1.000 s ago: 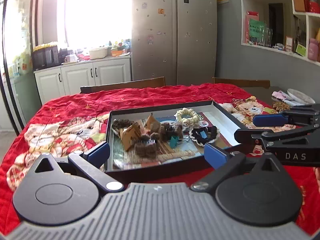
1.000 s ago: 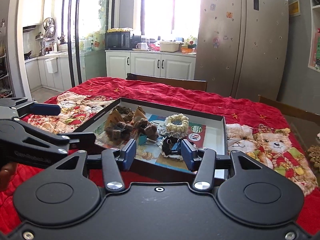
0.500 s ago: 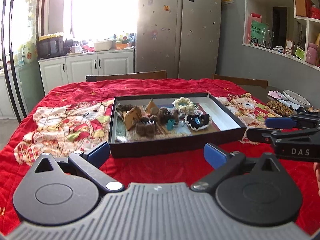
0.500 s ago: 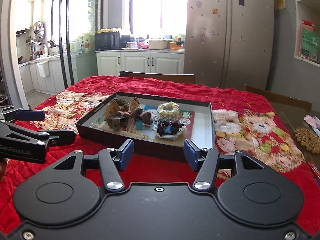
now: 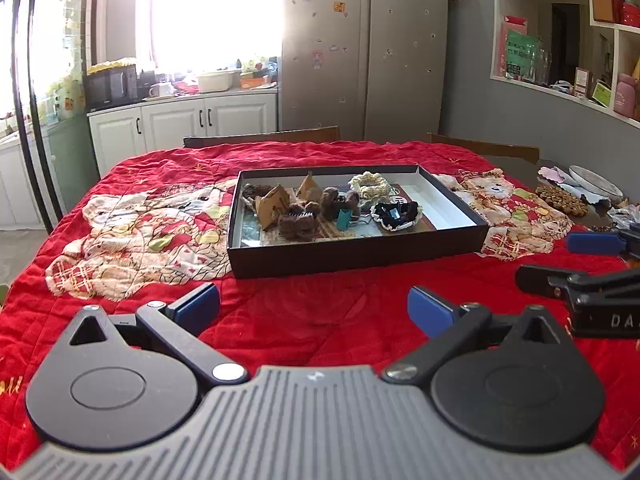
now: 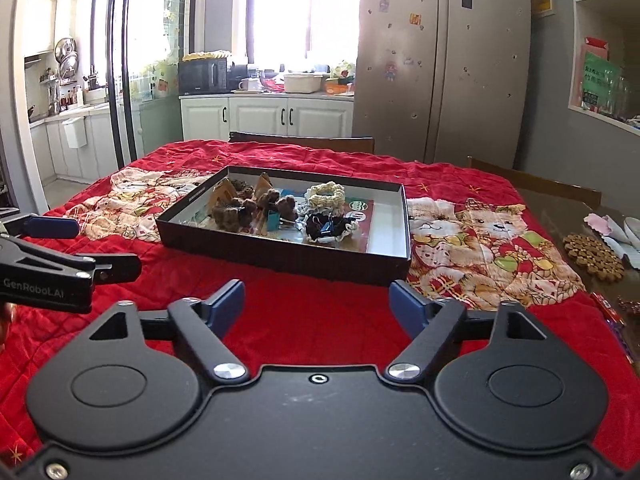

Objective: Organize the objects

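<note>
A shallow black box (image 5: 360, 254) (image 6: 280, 254) sits on the red quilted cloth (image 5: 312, 312). In it lie brown furry hair clips (image 5: 298, 220) (image 6: 236, 212), a cream scrunchie (image 5: 370, 184) (image 6: 325, 194), a black-and-white scrunchie (image 5: 396, 214) (image 6: 328, 226), a teal binder clip (image 5: 343, 218) and tan paper pieces (image 5: 274, 204). My left gripper (image 5: 314, 308) is open and empty, in front of the box. My right gripper (image 6: 316, 302) is open and empty, also short of the box. Each gripper shows at the edge of the other's view.
A brown woven coaster (image 6: 592, 254) and a white dish (image 5: 596, 180) lie at the table's right side. Wooden chair backs (image 5: 262, 138) stand behind the table. A fridge (image 5: 364, 48) and white cabinets (image 5: 180, 124) are beyond.
Both grippers have pulled back from the box, which now looks smaller and farther. The right gripper's jaws have opened wider. The box contents have not moved.
</note>
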`<state>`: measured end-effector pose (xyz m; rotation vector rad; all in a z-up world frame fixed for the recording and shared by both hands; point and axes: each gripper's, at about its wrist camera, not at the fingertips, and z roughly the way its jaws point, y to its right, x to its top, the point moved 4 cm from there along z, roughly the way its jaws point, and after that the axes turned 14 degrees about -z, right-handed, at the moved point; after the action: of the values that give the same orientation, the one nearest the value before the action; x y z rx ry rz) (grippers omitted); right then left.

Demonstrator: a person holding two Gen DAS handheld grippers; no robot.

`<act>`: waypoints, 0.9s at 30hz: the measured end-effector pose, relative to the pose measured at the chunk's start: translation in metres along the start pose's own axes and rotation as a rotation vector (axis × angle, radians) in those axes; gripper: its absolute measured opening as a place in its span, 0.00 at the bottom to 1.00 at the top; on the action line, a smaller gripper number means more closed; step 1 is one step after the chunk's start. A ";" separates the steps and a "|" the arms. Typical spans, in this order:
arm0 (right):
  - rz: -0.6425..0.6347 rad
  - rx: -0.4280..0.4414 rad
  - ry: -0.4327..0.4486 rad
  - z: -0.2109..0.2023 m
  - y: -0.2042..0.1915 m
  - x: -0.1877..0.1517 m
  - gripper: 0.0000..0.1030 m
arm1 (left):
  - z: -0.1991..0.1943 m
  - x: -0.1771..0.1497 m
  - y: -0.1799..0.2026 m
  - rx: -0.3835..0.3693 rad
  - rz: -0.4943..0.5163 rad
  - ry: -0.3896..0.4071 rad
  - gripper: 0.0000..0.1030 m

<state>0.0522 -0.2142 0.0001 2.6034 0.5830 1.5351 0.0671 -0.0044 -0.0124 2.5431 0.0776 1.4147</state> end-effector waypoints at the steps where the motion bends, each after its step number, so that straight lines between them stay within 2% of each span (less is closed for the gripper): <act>1: 0.000 -0.003 -0.002 -0.002 -0.002 -0.001 0.79 | -0.001 -0.001 0.000 0.001 -0.002 -0.003 1.00; 15: 0.073 0.019 -0.045 0.000 -0.006 -0.022 0.80 | 0.002 -0.018 -0.005 0.040 -0.017 -0.049 1.00; 27: 0.077 0.022 -0.063 0.005 -0.007 -0.026 0.81 | 0.006 -0.020 -0.007 0.043 -0.033 -0.068 1.00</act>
<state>0.0431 -0.2163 -0.0260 2.7101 0.5028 1.4686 0.0618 -0.0020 -0.0339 2.6094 0.1392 1.3274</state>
